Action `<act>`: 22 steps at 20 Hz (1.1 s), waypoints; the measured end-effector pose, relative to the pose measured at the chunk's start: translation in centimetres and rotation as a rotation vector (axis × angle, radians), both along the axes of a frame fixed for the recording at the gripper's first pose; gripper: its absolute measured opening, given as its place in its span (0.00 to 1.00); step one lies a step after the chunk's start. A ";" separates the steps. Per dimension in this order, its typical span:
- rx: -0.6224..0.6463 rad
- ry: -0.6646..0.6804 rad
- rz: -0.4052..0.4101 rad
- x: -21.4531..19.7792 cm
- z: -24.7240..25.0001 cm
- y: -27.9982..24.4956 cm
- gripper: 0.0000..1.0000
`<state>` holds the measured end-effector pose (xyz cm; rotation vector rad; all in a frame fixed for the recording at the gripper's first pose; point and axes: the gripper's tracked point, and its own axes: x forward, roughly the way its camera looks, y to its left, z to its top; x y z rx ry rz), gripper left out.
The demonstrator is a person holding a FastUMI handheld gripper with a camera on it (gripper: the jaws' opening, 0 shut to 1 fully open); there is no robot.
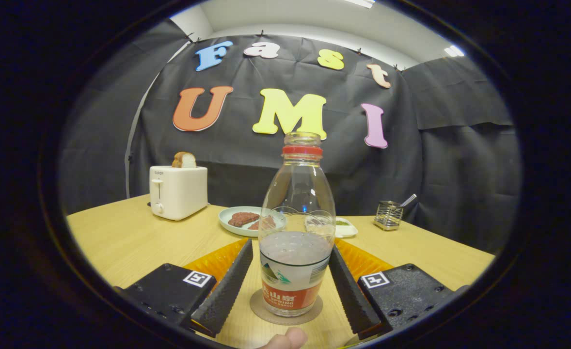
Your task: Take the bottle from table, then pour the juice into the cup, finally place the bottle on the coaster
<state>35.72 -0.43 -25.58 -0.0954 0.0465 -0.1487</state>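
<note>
Clear plastic bottle [296, 228] with a red neck ring stands upright on the round brown coaster [285, 310] — uncapped, partly full.

The gripper [289, 276] is spread open, a finger on each side of the bottle, neither pressing it. A glass cup [320, 224] shows behind the bottle on the wooden table [125, 242].

Bottle [296, 228] looks like clear glossy plastic with a paper-ish label, sitting on a matt cork-like coaster [285, 310]. Table [125, 237] is smooth pale wood grain. Toaster [177, 191] is matt plastic, and the little rack [388, 214] is shiny wire metal.
</note>
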 end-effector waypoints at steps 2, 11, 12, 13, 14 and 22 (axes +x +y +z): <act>0.014 0.003 0.001 0.0 -0.1 0.1 0.97; 0.082 0.003 -0.001 -1.1 0.7 0.2 0.99; 0.099 -0.005 0.009 -1.4 1.0 0.5 0.99; 0.112 -0.016 0.021 -2.0 1.5 0.8 0.99; 0.119 -0.025 0.024 -2.8 2.0 1.0 0.99; 0.132 -0.050 0.037 -7.5 7.2 2.1 0.99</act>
